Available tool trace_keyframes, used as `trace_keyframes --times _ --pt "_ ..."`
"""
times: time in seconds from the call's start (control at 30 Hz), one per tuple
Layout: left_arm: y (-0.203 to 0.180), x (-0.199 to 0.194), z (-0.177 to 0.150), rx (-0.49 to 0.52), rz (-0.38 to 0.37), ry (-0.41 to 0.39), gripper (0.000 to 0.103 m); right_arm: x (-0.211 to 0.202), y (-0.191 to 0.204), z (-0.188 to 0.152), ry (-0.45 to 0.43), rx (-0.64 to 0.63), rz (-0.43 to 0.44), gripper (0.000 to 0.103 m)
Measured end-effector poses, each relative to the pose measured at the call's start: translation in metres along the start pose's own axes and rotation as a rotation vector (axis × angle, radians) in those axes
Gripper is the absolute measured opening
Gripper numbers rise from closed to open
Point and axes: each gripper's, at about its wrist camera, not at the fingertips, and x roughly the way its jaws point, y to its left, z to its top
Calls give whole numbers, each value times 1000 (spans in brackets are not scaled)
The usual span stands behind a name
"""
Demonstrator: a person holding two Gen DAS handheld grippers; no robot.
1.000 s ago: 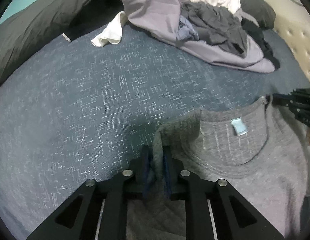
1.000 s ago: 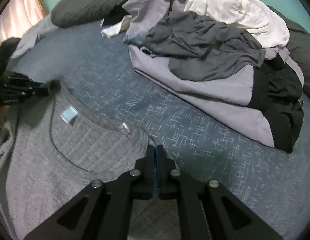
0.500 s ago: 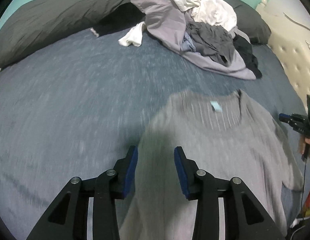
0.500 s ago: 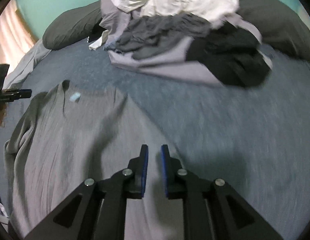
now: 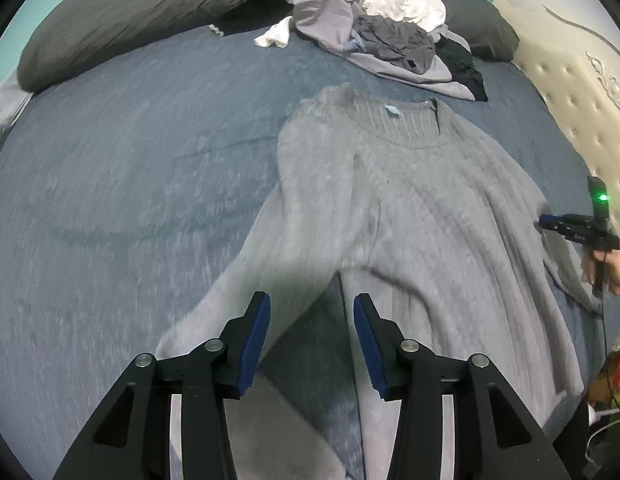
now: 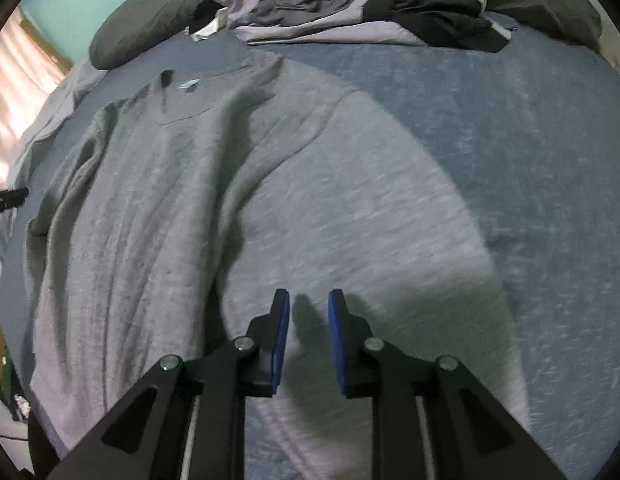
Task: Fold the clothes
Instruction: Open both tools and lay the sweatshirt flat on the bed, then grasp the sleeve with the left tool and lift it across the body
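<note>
With the grey ribbed knit sweater [image 5: 410,208] spread flat on the blue bed [image 5: 130,200], the left gripper [image 5: 312,340] and right gripper [image 6: 309,340] have just been opening, jaws empty. Next, I'd guess: regrab a sleeve and fold inward.

Spread flat across the bed [image 5: 110,200]: a sweater [image 5: 422,216], neckline toward the far end, hem toward the cameras, one sleeve [image 5: 238,280] slanting out to the left in the left wrist view. Behind the neckline, well apart from it: a heap of clothes [image 5: 374,24], resting against pillows [image 5: 122,12] along the far edge of the bed. To the right of the bed in that view: a headboard [image 5: 578,92]. Above the near part of the sweater: the left gripper [image 5: 310,312] over the sleeve, the right gripper [image 6: 309,312] over the other side.
</note>
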Motion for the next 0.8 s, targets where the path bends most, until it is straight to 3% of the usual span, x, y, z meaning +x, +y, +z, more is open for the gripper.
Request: trace_keyframes --times 0.23,0.43,0.67,0.8 --pt "19 -1 -24 -48 11 29 48 20 11 -4 50 -64 -45 19" --pt "26 3 -33 -60 12 43 48 23 12 -9 45 -76 -40 6" --pt "43 -5 -42 -98 23 28 49 5 23 -19 34 -122 31 4" --pt "58 -10 -54 -128 57 28 52 12 21 -16 65 -110 7 6"
